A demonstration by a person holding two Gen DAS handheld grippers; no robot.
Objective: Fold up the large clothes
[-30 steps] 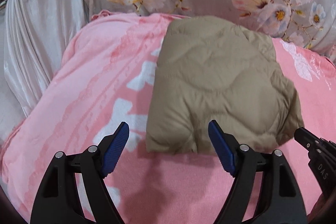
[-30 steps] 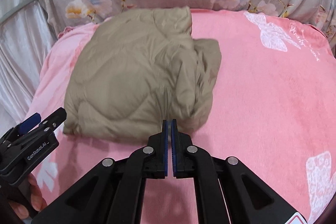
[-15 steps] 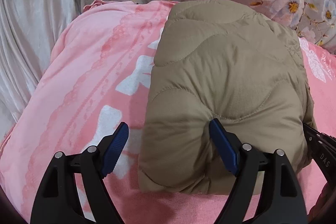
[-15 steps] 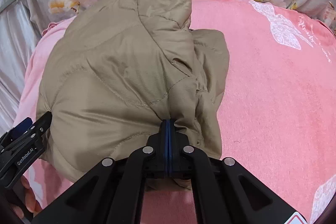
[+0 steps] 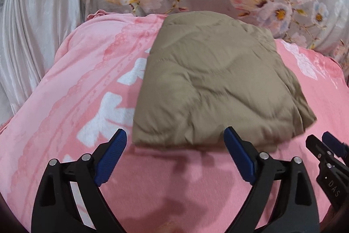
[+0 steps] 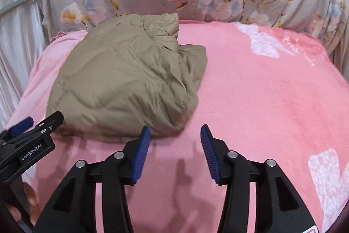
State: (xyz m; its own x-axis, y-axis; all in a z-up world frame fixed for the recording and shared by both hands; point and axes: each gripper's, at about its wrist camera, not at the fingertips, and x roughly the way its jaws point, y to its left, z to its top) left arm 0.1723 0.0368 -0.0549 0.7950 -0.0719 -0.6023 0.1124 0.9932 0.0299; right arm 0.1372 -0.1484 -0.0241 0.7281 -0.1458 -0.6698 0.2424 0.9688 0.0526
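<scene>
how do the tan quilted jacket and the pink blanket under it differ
The tan quilted jacket is a plain, puffy bundle folded into a compact heap; the pink blanket lies spread flat and carries white prints. The jacket covers only the left part of the blanket. Both are soft fabric, and neither is gripped.

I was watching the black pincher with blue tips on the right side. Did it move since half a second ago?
Yes. The right gripper backed away from the tan quilted jacket lying on the pink blanket; its jaws are opening, nothing between them.
</scene>
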